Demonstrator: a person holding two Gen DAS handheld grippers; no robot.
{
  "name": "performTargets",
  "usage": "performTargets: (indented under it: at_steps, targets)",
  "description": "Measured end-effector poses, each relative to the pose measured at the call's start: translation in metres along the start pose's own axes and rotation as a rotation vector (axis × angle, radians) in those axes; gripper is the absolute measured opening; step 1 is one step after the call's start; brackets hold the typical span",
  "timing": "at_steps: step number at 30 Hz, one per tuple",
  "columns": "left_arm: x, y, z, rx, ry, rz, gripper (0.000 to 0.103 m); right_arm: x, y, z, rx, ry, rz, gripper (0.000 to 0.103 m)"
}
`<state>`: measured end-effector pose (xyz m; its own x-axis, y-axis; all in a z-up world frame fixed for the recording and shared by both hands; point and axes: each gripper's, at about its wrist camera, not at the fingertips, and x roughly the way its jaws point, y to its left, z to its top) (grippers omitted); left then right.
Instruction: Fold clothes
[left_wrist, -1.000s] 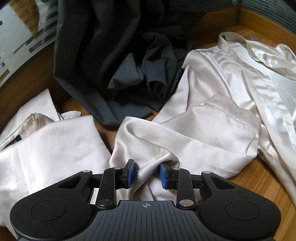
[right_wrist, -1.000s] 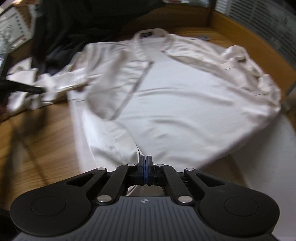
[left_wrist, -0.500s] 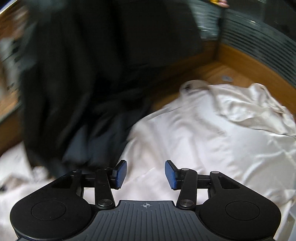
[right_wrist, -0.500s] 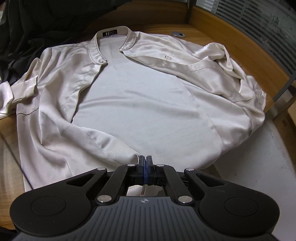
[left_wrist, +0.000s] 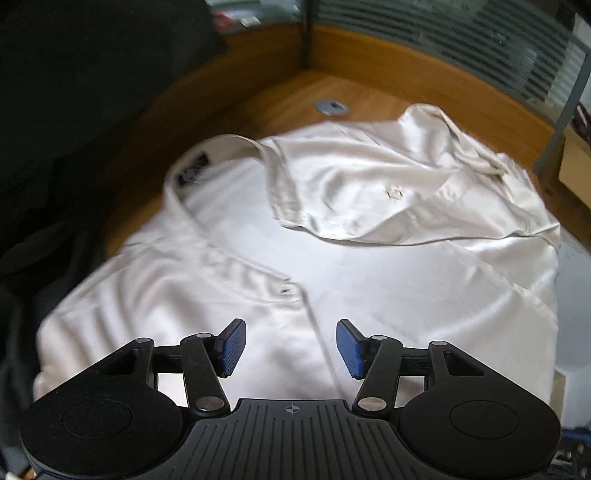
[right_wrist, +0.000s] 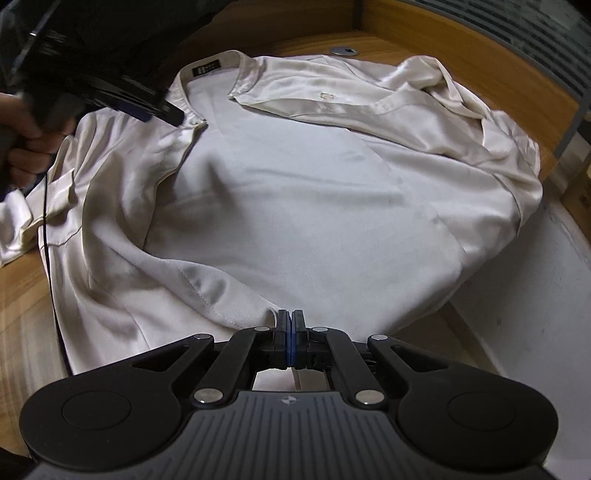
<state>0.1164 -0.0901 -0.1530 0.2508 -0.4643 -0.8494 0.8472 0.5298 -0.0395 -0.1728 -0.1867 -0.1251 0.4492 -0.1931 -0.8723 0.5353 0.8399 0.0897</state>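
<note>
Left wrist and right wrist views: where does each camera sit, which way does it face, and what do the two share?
Left wrist: rides the open left gripper above the shirt, facing its collar and the desk grommet.
Right wrist: rides the right gripper, shut on the shirt's hem, looking up the shirt; the left gripper and the person's hand show upper left.
Shared: shirt, collar, grommet.

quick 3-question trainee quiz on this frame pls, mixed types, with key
1. True or false: the left claw is shut on the cream shirt.
2. Which claw pinches the shirt's near hem? A) left B) right C) neither
3. Fill in: the dark label sits inside the shirt's ____.

Key: 1 false, it is open above the placket; 2 B; 3 collar
</note>
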Motion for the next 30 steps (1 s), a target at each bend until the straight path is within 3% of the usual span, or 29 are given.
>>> performTargets:
  at_steps: [4, 9, 12, 17, 22, 30]
  targets:
    - [0.024, -0.004, 0.005, -0.010, 0.027, 0.040, 0.053, 0.001, -0.003, -0.002, 0.031, -0.001, 0.001, 0.000]
    - [0.040, 0.001, 0.003, -0.025, 0.051, 0.072, 0.031, 0.002, -0.005, -0.004, 0.045, 0.005, 0.002, 0.000]
    - [0.041, 0.006, 0.003, -0.046, 0.033, 0.103, 0.013, 0.003, -0.006, -0.005, 0.046, 0.009, -0.004, 0.000]
    - [0.013, 0.020, 0.011, -0.152, -0.051, 0.089, 0.011, -0.010, -0.013, -0.002, 0.058, -0.023, -0.041, 0.000]
    - [-0.011, 0.024, 0.037, -0.181, -0.113, 0.053, 0.010, -0.019, -0.032, 0.006, 0.069, -0.055, -0.104, 0.000]
    - [0.001, 0.021, 0.057, -0.208, -0.111, 0.037, 0.009, -0.005, -0.053, 0.019, 0.059, -0.057, -0.152, 0.000]
